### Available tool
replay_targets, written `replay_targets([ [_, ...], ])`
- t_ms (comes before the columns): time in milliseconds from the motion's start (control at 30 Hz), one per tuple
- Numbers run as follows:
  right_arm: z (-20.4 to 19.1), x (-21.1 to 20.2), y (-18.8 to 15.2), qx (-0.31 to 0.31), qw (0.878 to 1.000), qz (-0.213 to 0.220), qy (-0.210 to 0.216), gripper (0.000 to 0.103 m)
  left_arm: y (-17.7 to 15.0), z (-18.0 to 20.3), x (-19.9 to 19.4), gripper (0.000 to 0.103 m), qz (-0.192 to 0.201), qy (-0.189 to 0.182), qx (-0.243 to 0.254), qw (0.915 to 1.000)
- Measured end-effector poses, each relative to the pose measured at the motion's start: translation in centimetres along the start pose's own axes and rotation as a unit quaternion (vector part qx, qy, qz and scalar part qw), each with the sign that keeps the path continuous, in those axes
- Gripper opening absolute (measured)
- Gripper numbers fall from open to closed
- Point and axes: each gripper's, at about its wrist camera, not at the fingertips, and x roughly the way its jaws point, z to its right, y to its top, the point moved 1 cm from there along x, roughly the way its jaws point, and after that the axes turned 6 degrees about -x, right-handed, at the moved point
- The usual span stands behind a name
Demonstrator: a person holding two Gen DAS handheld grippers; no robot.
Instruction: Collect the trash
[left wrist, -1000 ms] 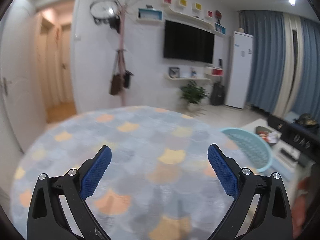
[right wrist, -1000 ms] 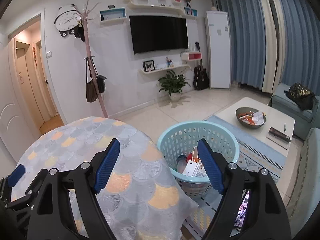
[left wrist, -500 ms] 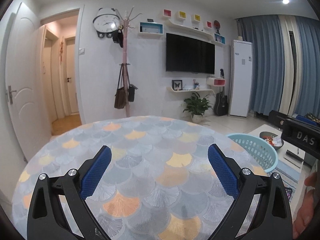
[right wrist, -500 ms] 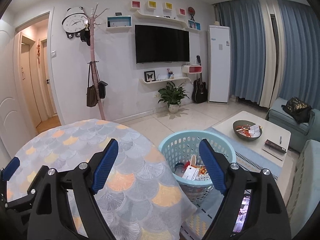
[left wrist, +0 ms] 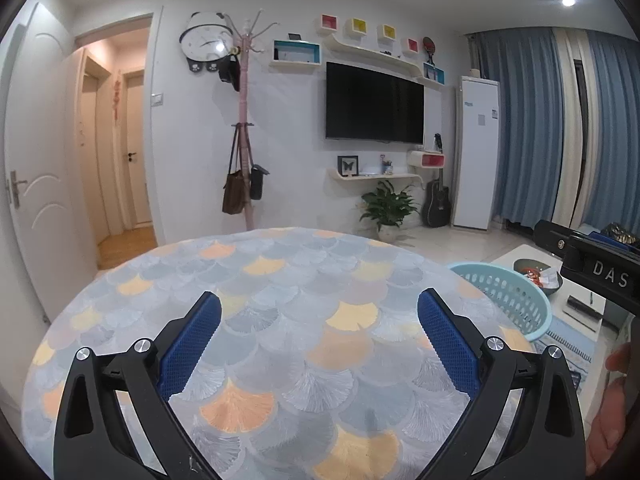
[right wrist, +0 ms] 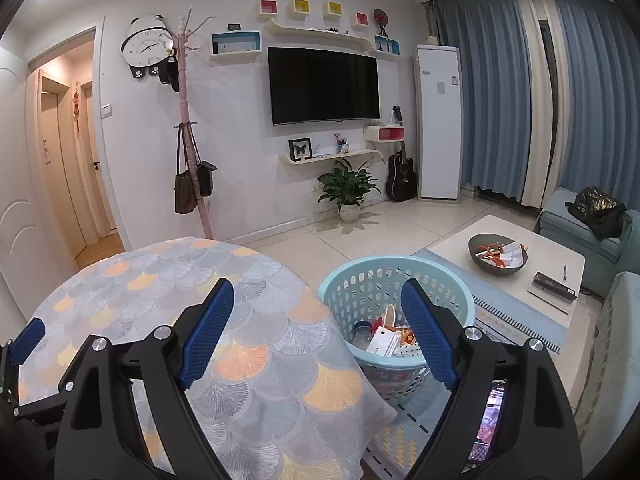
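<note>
Tablecloth (left wrist: 304,320) – grey-blue scallop fan pattern, orange and yellow patches. Basket (right wrist: 362,280) – pale turquoise, perforated wall. Gripper pads (left wrist: 188,346) blue, textured; frames black. Curtains (right wrist: 500,92) blue with cream strip. Coat stand (right wrist: 186,92) pink.

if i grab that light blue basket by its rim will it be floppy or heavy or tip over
Probably light: the basket looks like thin perforated plastic, and only a shallow layer of trash covers its bottom. The rim may flex a little under a one-sided pinch. It would likely tilt when lifted from one edge, so the loose trash could slide.
</note>
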Motion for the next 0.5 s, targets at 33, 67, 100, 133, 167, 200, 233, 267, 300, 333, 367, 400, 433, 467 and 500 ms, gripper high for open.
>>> replay_targets([
  [33,0.0,0.01,0.0,0.0,1.0,0.0,0.0,0.081,0.02,-0.09,0.05,0.096,-0.001,0.0,-0.002,1.0],
  [67,0.0,0.02,0.01,0.0,1.0,0.0,0.001,0.081,0.03,-0.2,0.08,0.096,-0.002,0.0,-0.004,1.0],
  [100,-0.03,0.05,0.01,0.001,1.0,-0.001,0.001,0.081,0.02,-0.29,0.1,0.096,-0.003,0.0,-0.006,1.0],
  [133,0.0,0.04,-0.01,0.003,1.0,0.0,0.001,0.081,0.01,-0.32,0.08,0.096,-0.004,-0.002,-0.007,1.0],
  [167,0.06,0.01,-0.03,0.005,1.0,0.001,0.002,0.081,0.03,-0.27,0.04,0.096,-0.004,-0.007,-0.008,0.9999],
  [200,0.1,-0.01,-0.03,0.007,1.0,0.001,0.002,0.081,0.0,-0.23,-0.05,0.096,-0.004,-0.013,-0.009,0.9999],
  [233,0.13,-0.04,-0.05,0.008,1.0,0.002,0.004,0.081,-0.03,-0.23,-0.13,0.096,-0.003,-0.017,-0.009,0.9998],
  [267,0.16,-0.06,-0.07,0.007,1.0,0.003,0.003,0.082,-0.04,-0.18,-0.11,0.096,-0.002,-0.016,-0.008,0.9998],
  [300,0.19,-0.07,-0.08,0.006,1.0,0.003,0.003,0.082,-0.11,-0.12,-0.15,0.096,-0.003,-0.015,-0.007,0.9999],
  [333,0.16,-0.09,-0.1,0.004,1.0,0.004,0.001,0.082,-0.13,-0.11,-0.13,0.096,-0.003,-0.015,-0.006,0.9999],
  [367,0.19,-0.07,-0.12,0.003,1.0,0.005,0.001,0.082,-0.12,-0.1,-0.13,0.096,-0.003,-0.015,-0.006,0.9999],
  [400,0.27,-0.04,-0.1,0.003,1.0,0.004,0.002,0.082,-0.11,-0.1,-0.12,0.096,-0.003,-0.015,-0.006,0.9999],
  [433,0.19,-0.03,-0.12,0.004,1.0,0.003,0.003,0.082,-0.12,-0.11,-0.1,0.096,-0.004,-0.015,-0.007,0.9999],
  [467,0.2,-0.04,-0.16,0.004,1.0,0.003,0.003,0.082,-0.13,-0.11,-0.08,0.096,-0.004,-0.015,-0.007,0.9999],
  [500,0.21,0.0,-0.2,0.004,1.0,0.002,0.003,0.082,-0.11,-0.14,-0.07,0.096,-0.004,-0.015,-0.007,0.9999],
])
